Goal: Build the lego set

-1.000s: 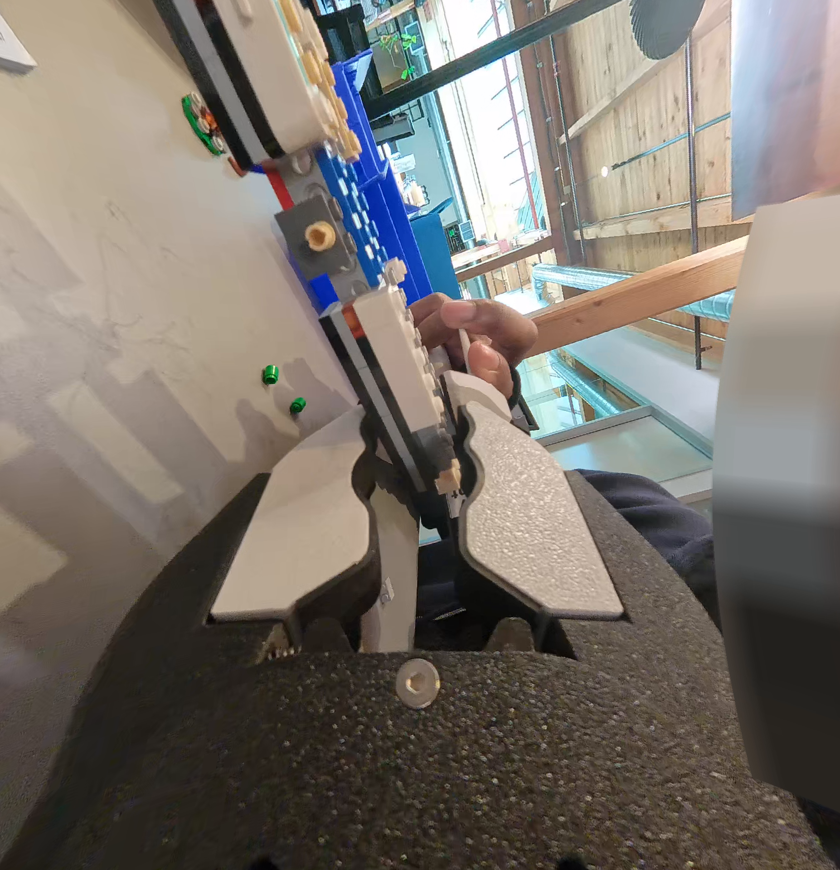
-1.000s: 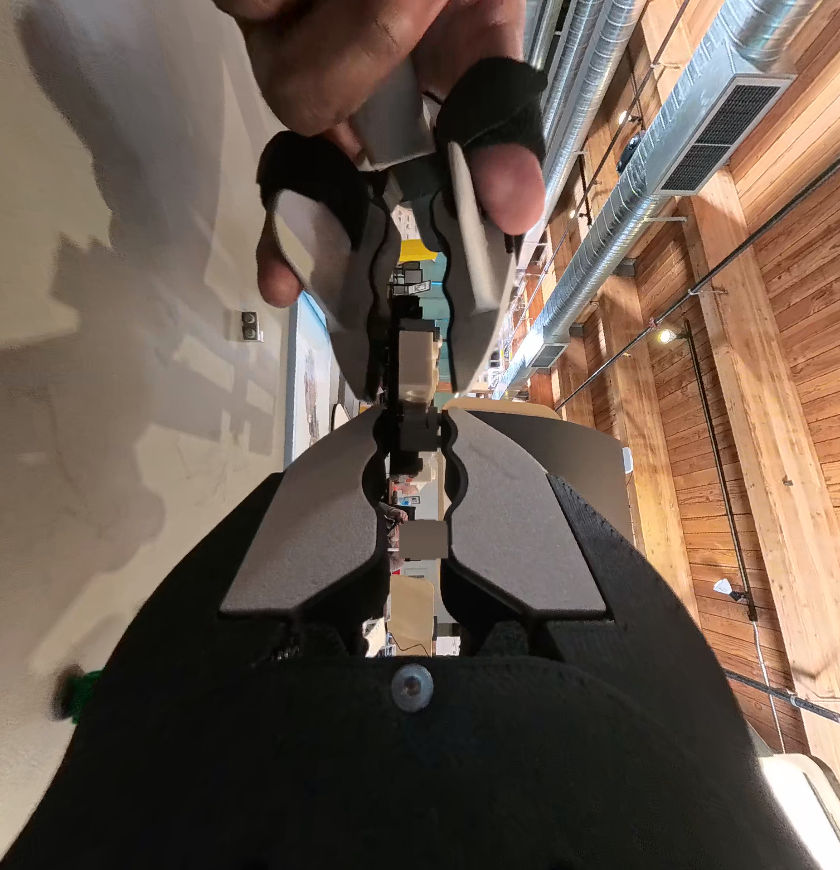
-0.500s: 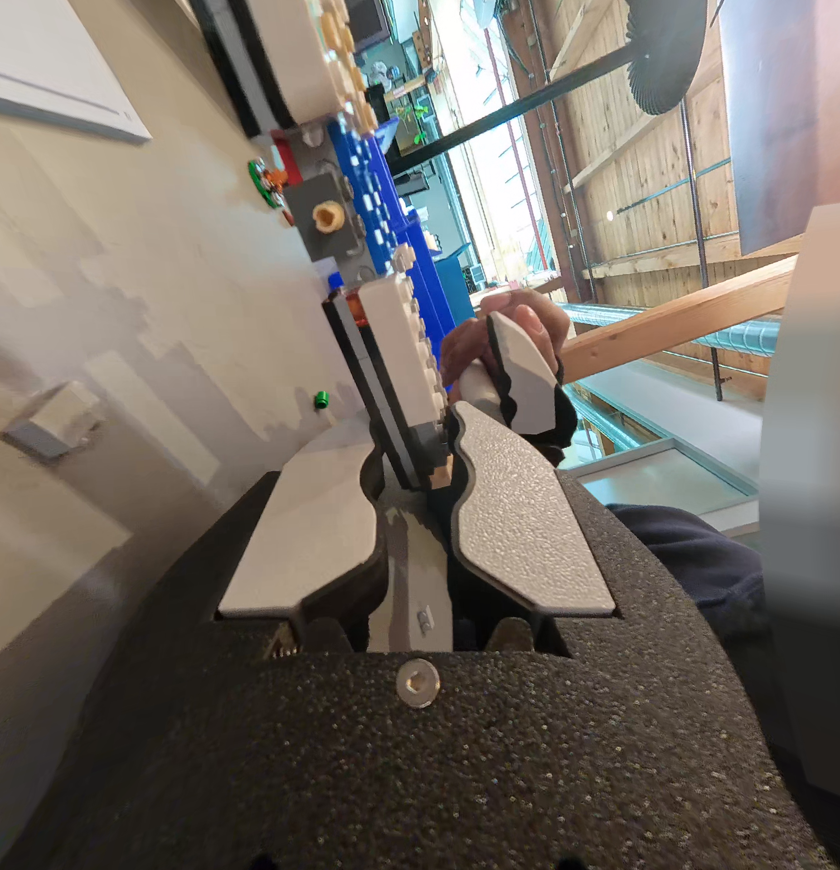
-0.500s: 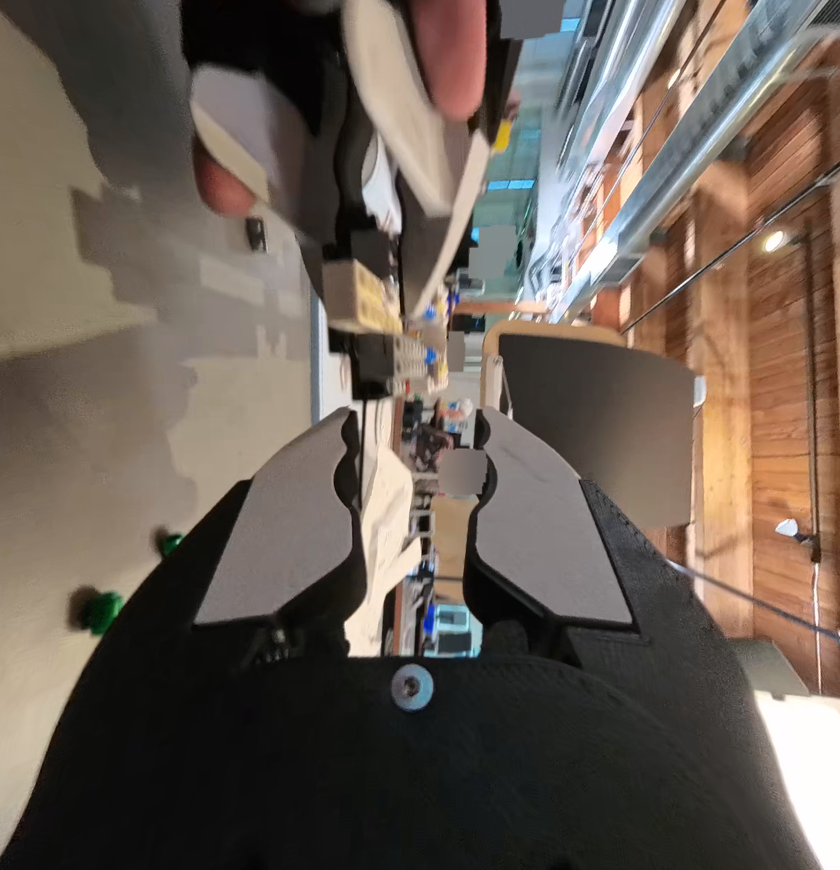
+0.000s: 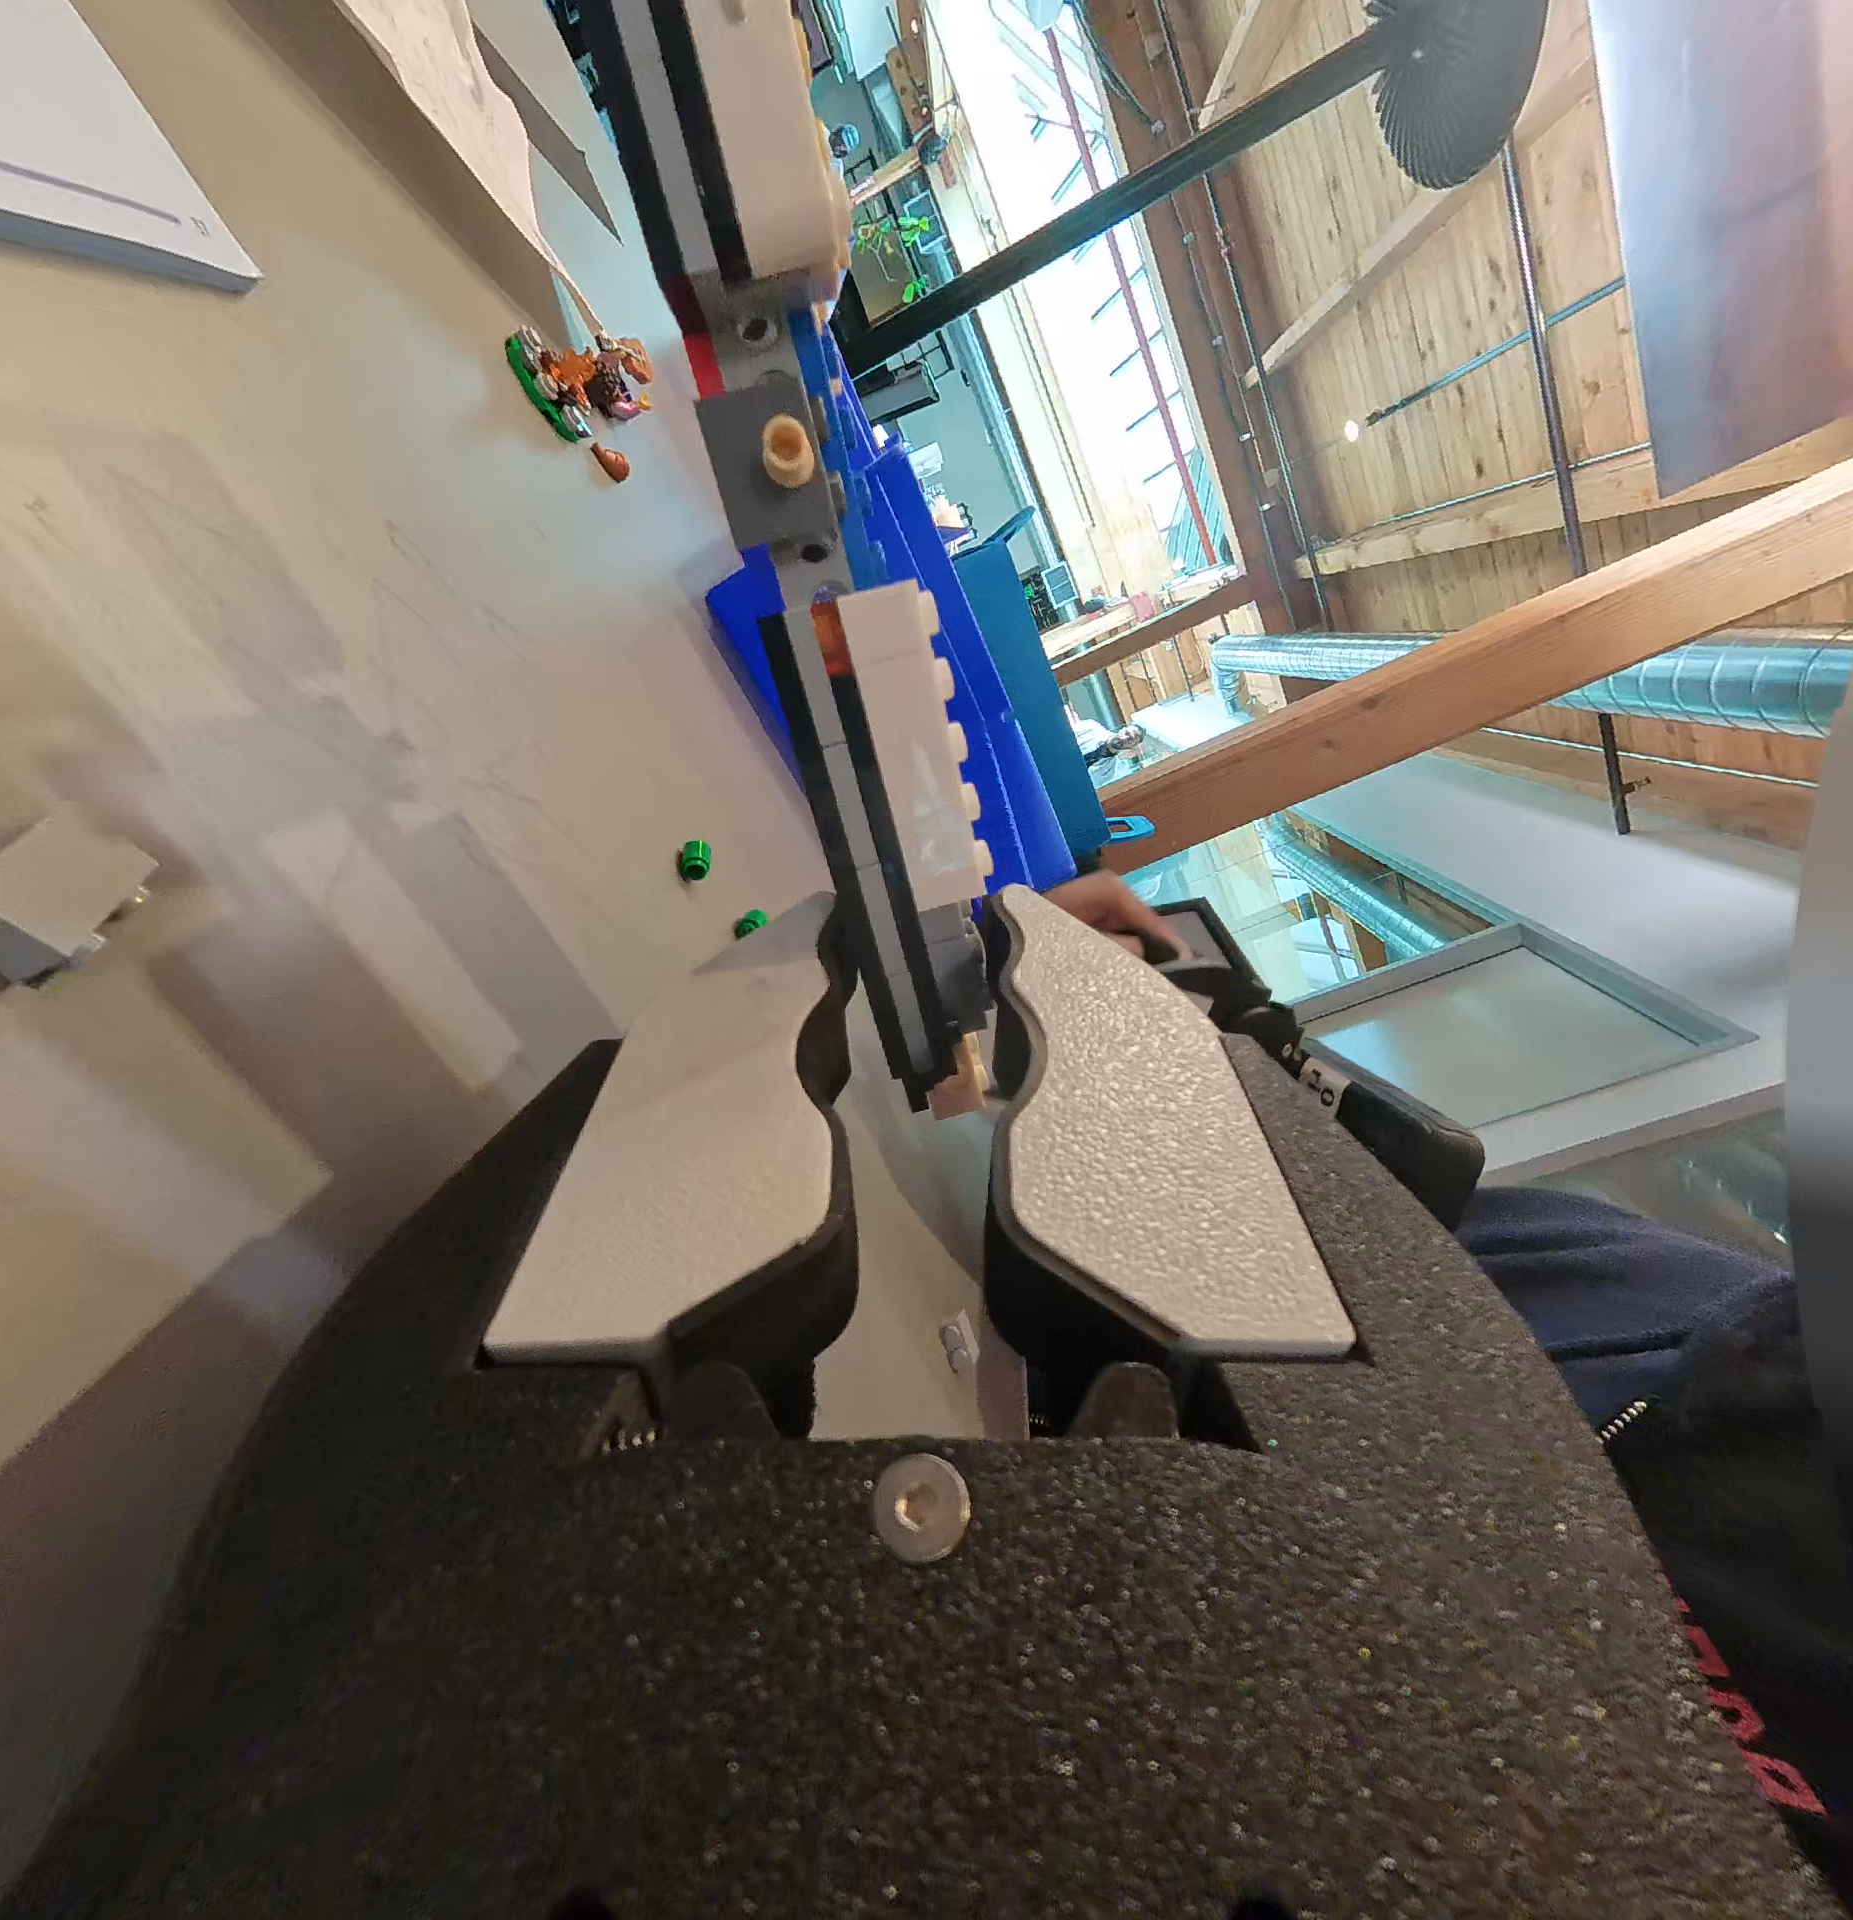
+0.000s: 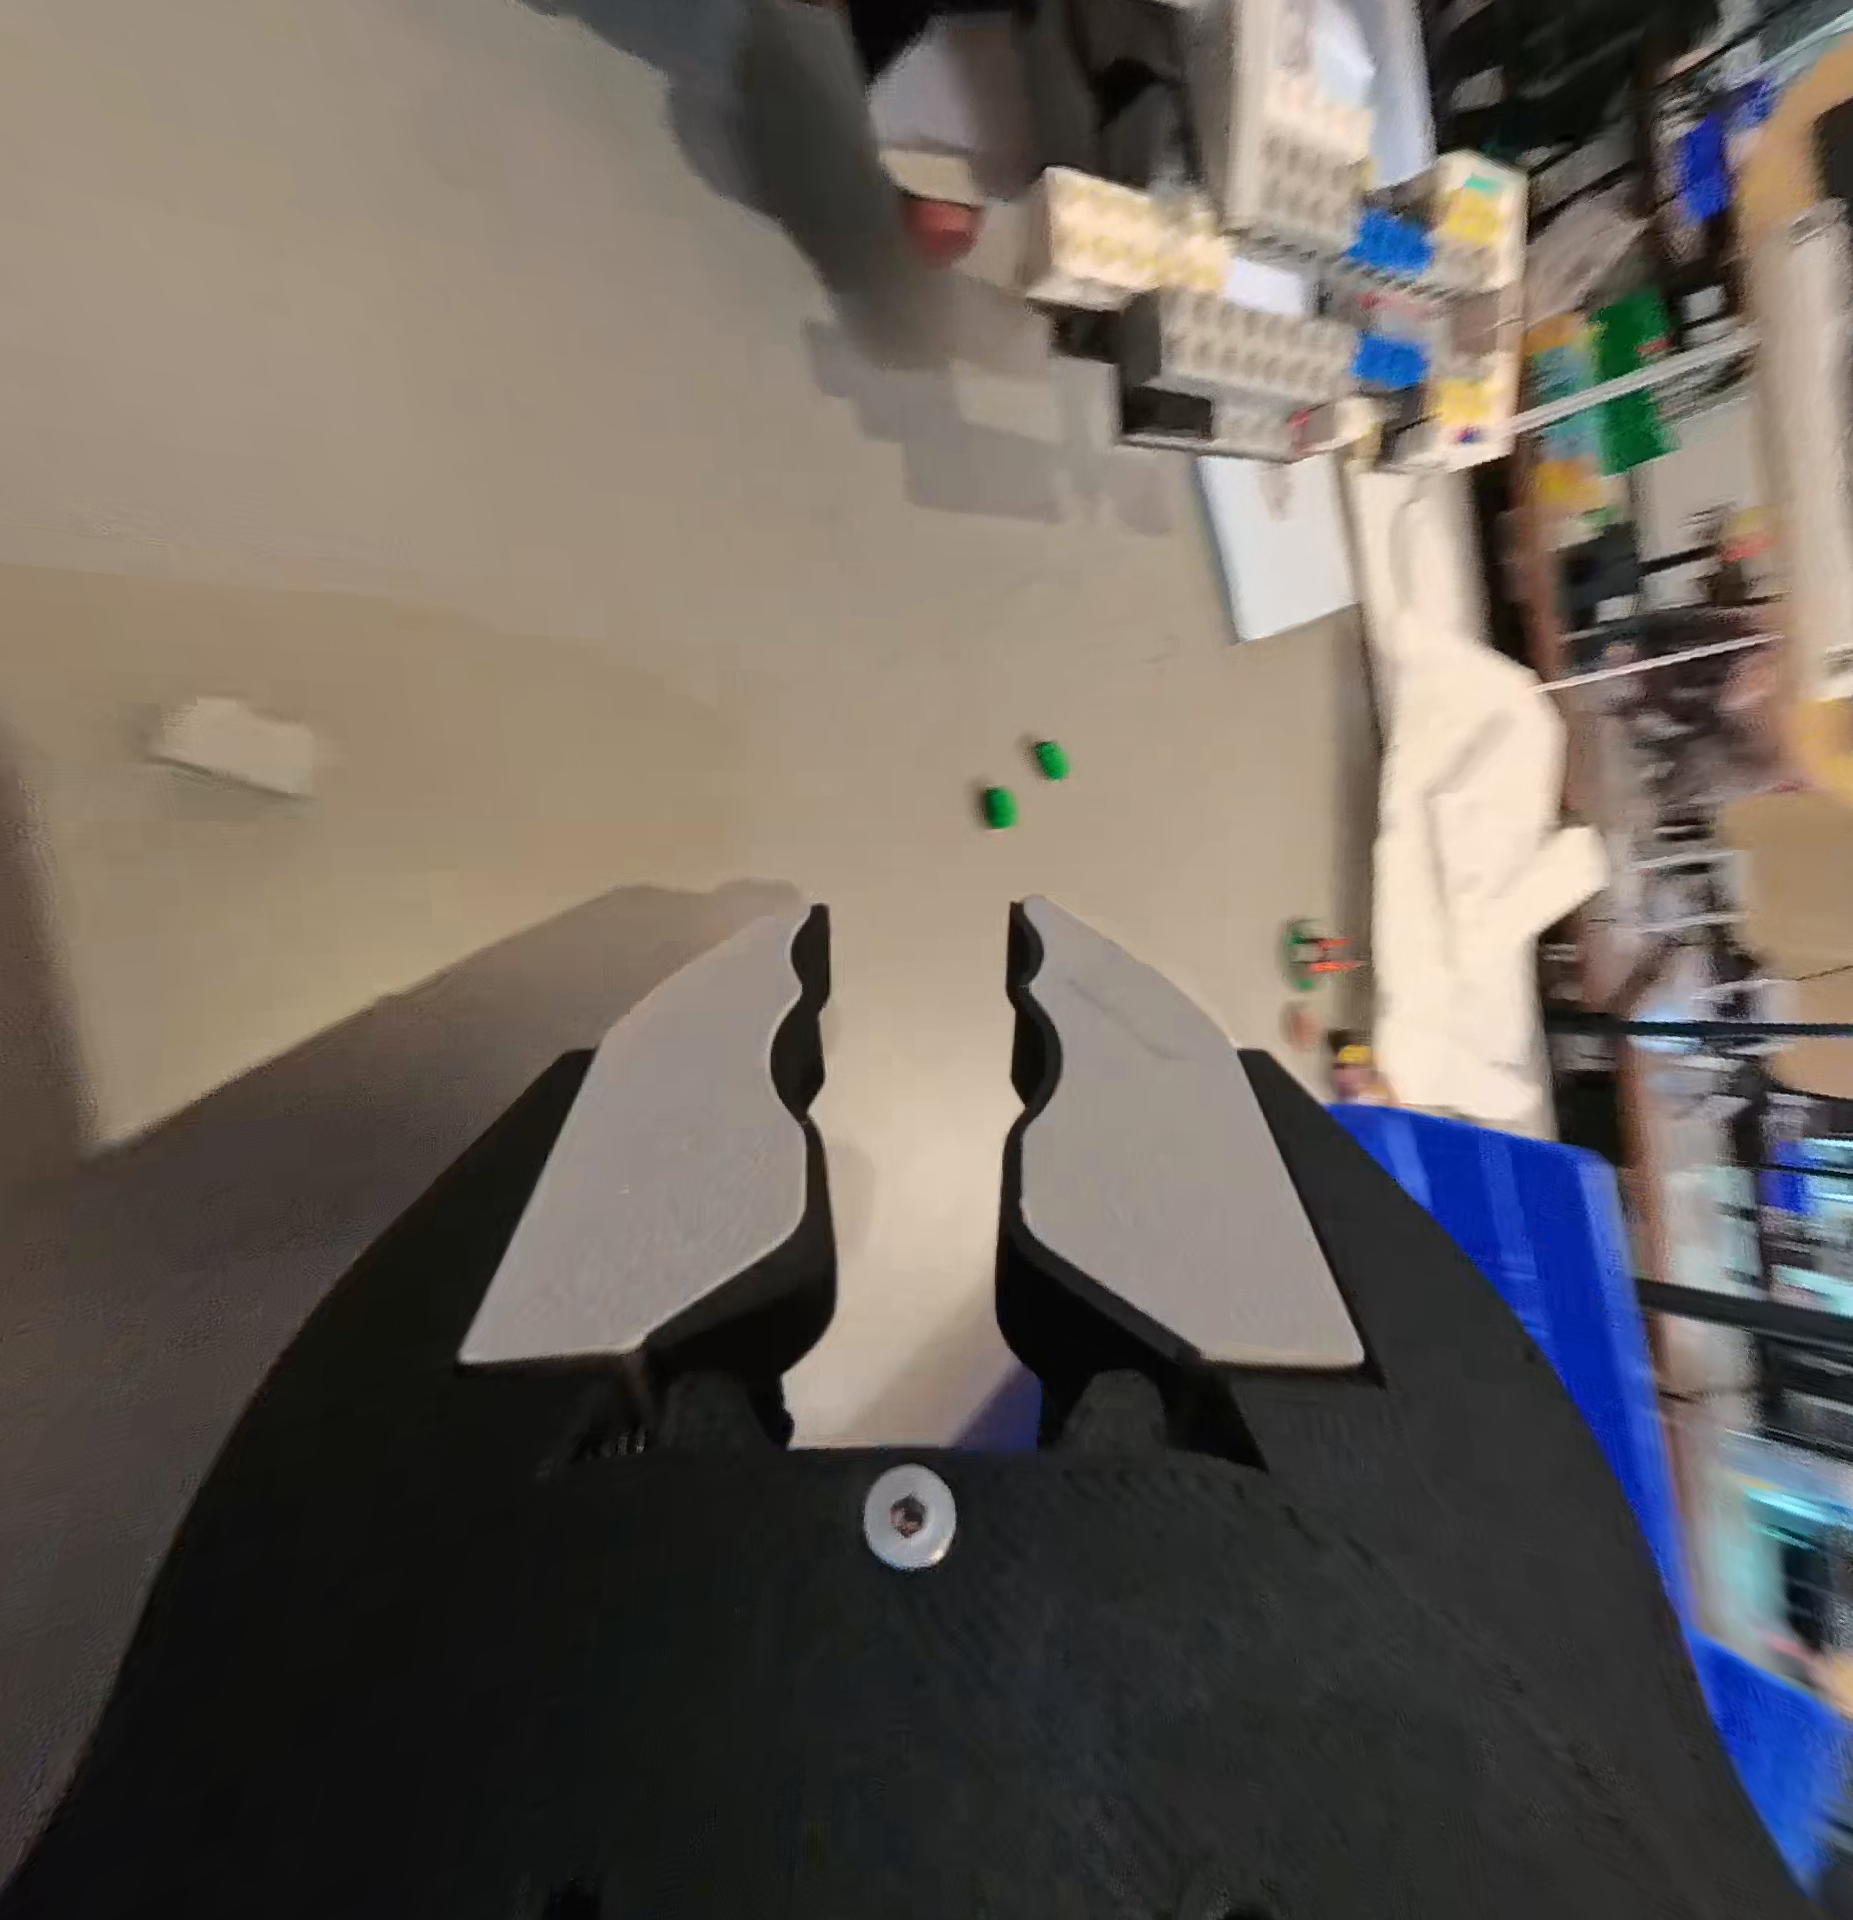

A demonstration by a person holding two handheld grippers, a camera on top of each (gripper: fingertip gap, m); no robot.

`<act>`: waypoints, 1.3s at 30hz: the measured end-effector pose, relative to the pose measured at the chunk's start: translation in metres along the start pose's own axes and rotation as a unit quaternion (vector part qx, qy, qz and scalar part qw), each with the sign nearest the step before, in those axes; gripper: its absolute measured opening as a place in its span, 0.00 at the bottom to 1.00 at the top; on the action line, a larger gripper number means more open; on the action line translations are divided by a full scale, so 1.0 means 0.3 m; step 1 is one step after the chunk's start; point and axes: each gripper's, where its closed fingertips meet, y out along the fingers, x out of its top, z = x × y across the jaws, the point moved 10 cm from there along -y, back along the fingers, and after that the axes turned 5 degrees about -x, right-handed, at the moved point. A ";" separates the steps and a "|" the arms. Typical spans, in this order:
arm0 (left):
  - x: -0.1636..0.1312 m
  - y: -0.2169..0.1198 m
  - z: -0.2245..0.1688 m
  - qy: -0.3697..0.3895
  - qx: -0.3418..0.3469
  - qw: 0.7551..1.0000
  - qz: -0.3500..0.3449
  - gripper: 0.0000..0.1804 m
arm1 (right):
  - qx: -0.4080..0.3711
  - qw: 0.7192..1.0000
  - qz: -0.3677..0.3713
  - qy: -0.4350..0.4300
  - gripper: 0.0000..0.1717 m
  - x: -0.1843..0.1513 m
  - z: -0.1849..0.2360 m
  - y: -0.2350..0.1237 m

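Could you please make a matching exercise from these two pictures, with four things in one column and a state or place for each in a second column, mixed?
Things:
1. left claw
2. right claw
3. two green studs
4. blue bin

States or places:
A. lying loose on the beige table
B. open, nothing between its fingers
C. closed on the edge of a brick-built panel
D. standing at the table's edge, beside the right claw

Pairs: 1-C, 2-B, 3-A, 4-D

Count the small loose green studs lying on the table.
2. One green stud lies farther from the brick model, the second stud beside the left hand-held gripper's fingertip. Others may be hidden.
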 end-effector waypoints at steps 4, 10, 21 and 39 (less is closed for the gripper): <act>-0.013 0.005 -0.007 -0.008 0.002 1.000 0.006 0.13 | 0.118 0.988 -0.027 0.097 0.19 0.034 0.115 -0.040; -0.035 0.023 -0.013 -0.013 0.002 1.000 0.020 0.13 | 0.171 0.971 -0.004 0.168 0.20 0.062 0.188 -0.027; 0.007 0.000 -0.016 0.030 0.011 0.999 0.003 0.13 | 0.137 0.982 -0.008 0.127 0.09 0.065 0.123 0.085; 0.142 -0.107 -0.015 0.114 0.043 0.991 -0.061 0.13 | 0.086 0.977 -0.091 0.172 0.13 0.087 -0.069 0.284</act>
